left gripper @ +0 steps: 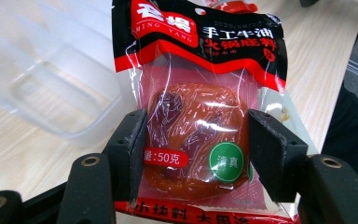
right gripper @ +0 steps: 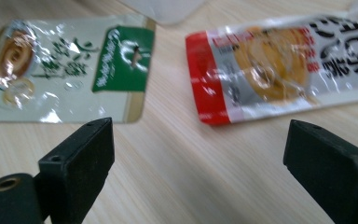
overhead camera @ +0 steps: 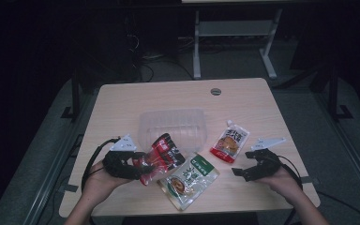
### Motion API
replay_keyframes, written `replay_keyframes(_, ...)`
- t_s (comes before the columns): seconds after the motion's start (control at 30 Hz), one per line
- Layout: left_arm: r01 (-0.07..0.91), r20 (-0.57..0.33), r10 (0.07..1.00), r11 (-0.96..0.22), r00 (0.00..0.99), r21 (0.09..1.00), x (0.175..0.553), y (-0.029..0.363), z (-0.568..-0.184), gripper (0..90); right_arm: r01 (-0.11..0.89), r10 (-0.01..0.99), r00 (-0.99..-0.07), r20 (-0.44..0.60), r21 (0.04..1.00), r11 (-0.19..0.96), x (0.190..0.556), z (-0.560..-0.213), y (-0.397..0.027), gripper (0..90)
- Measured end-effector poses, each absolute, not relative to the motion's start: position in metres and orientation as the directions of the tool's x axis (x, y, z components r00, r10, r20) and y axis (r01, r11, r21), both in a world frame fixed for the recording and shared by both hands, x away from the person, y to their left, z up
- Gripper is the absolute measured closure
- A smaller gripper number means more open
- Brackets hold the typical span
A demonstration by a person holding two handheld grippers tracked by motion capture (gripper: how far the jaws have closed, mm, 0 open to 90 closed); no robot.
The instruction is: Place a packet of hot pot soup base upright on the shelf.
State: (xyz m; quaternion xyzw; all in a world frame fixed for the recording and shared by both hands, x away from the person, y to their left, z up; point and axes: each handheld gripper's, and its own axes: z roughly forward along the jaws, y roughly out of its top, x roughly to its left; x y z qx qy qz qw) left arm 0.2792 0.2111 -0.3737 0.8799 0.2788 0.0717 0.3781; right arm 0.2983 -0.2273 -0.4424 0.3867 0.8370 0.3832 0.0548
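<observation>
It looks like packing the clear box [overhead camera: 172,127]: the left gripper [overhead camera: 138,165] squeezes the red packet [left gripper: 200,116] just near it, the right gripper [overhead camera: 243,163] waits wide open, and two packets lie on the tabletop [overhead camera: 122,108]

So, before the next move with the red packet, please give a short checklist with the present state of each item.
1. Left gripper shut on red packet: ok.
2. Grip is on the packet's thick middle: ok.
3. Clear plastic tub open on top: ok.
4. Tub empty inside: cannot tell.
5. Right gripper open, holding nothing: ok.
6. Green packet and orange packet lie apart from the tub: ok.
</observation>
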Motion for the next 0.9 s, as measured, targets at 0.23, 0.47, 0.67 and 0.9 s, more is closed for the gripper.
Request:
replay_keyframes(0.23, 0.416, -0.082, 0.513, -0.581, 0.855, 0.699, 0.277, 0.194, -0.379, 41.1, 0.565, 0.637, -0.739, 0.219, 0.718, 0.408, 0.301, -0.435, -0.209, 10.6)
replay_keyframes(0.47, 0.402, -0.083, 0.486, -0.603, 0.87, 0.688, 0.274, 0.181, -0.388, 41.2, 0.531, 0.562, -0.785, 0.259, 0.75, 0.395, 0.306, -0.426, -0.187, 12.9)
replay_keyframes(0.67, 0.393, -0.084, 0.47, -0.613, 0.879, 0.685, 0.272, 0.176, -0.391, 41.2, 0.507, 0.487, -0.822, 0.296, 0.769, 0.389, 0.307, -0.42, -0.165, 13.5)
replay_keyframes(0.9, 0.378, -0.081, 0.449, -0.626, 0.89, 0.683, 0.268, 0.171, -0.393, 41.3, 0.494, 0.396, -0.851, 0.344, 0.782, 0.381, 0.307, -0.415, -0.138, 15.2)
